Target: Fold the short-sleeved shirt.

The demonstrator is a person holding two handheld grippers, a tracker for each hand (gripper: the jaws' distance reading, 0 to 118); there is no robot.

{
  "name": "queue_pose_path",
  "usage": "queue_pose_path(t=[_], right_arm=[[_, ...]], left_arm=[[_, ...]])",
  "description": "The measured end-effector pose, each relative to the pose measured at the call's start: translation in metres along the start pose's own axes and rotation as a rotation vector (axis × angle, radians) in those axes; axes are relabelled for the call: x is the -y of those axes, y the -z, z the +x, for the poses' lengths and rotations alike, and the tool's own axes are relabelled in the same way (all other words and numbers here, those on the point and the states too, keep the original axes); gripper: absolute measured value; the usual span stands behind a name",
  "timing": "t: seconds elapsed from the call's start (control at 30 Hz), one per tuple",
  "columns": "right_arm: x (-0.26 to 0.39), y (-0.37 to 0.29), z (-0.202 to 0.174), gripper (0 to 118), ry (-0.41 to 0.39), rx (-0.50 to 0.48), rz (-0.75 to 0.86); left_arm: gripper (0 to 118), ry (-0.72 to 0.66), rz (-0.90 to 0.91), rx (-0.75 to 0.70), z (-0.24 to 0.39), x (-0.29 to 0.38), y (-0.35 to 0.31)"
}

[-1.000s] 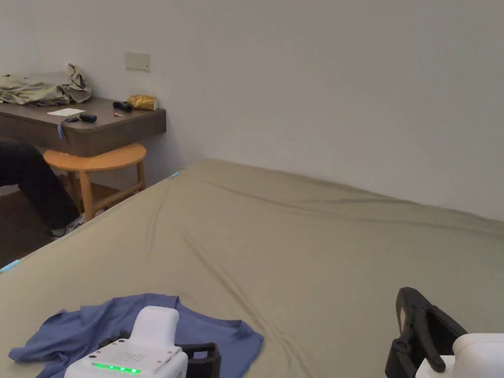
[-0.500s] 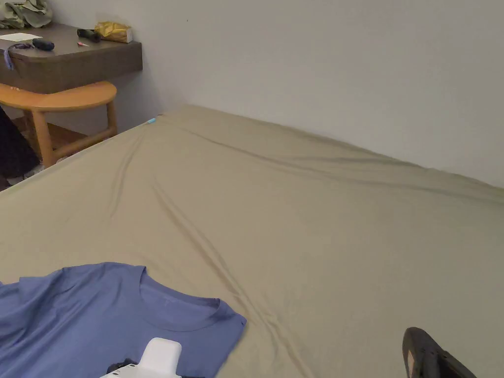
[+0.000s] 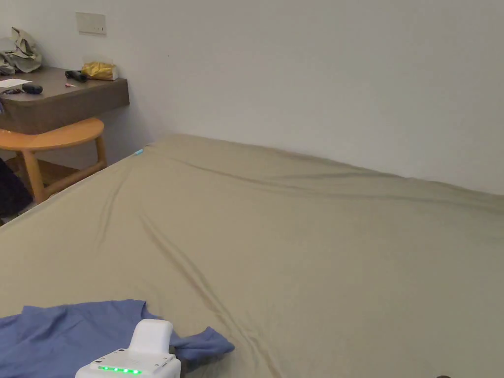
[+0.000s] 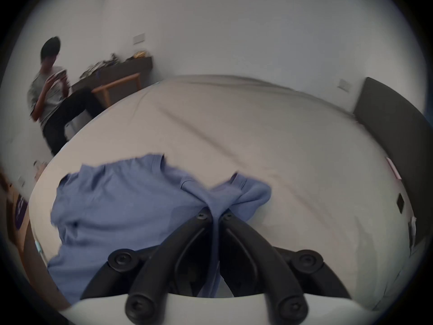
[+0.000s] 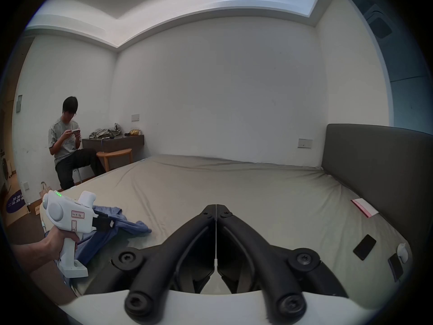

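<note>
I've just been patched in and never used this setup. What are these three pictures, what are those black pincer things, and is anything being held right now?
A person holds a pistol-grip tool in each hand; the black pincers are its tongs. One picture comes from a camera on the person's head, the other two from cameras riding on each tool. The left tongs are shut on a bunched fold of the blue shirt, which lies crumpled on the olive bed sheet. The right tongs are shut on nothing, above bare sheet. The right gripper view also shows the left tool from the side. Another person sits by the desk.

The shirt (image 3: pixel 64 339) — cut off by the bottom edge — looks blurred in the left gripper view.
</note>
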State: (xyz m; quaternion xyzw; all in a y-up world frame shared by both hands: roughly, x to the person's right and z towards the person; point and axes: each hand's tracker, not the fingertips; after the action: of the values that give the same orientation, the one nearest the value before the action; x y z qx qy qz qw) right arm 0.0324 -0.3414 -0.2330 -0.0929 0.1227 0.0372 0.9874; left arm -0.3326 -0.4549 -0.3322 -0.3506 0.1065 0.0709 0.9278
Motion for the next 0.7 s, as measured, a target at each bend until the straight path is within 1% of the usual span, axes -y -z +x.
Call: queue_pose_path(t=[0.1,0.23,0.3,0.4,0.53,0.7], right_arm=[[-0.007,-0.023,0.024,2,0.007,0.037,0.029],[-0.015,-0.058,0.059,2,0.016,0.100,0.074],[-0.017,-0.075,0.078,2,0.018,0.156,0.091],[-0.020,-0.102,0.110,2,0.042,0.229,0.102],[-0.021,-0.138,0.145,2,0.070,0.335,0.123],[-0.022,-0.181,0.181,2,0.122,0.439,0.139]], left_arm=[[2,0.115,0.045,0.044,0.059,-0.019,-0.014],[2,0.160,0.040,0.199,0.142,-0.027,-0.024],[2,0.226,0.045,0.263,0.194,-0.021,-0.033],[2,0.324,0.040,0.401,0.278,-0.004,-0.056],[2,0.440,0.016,0.571,0.375,0.029,-0.091],[2,0.502,-0.040,0.768,0.459,0.076,-0.141]])
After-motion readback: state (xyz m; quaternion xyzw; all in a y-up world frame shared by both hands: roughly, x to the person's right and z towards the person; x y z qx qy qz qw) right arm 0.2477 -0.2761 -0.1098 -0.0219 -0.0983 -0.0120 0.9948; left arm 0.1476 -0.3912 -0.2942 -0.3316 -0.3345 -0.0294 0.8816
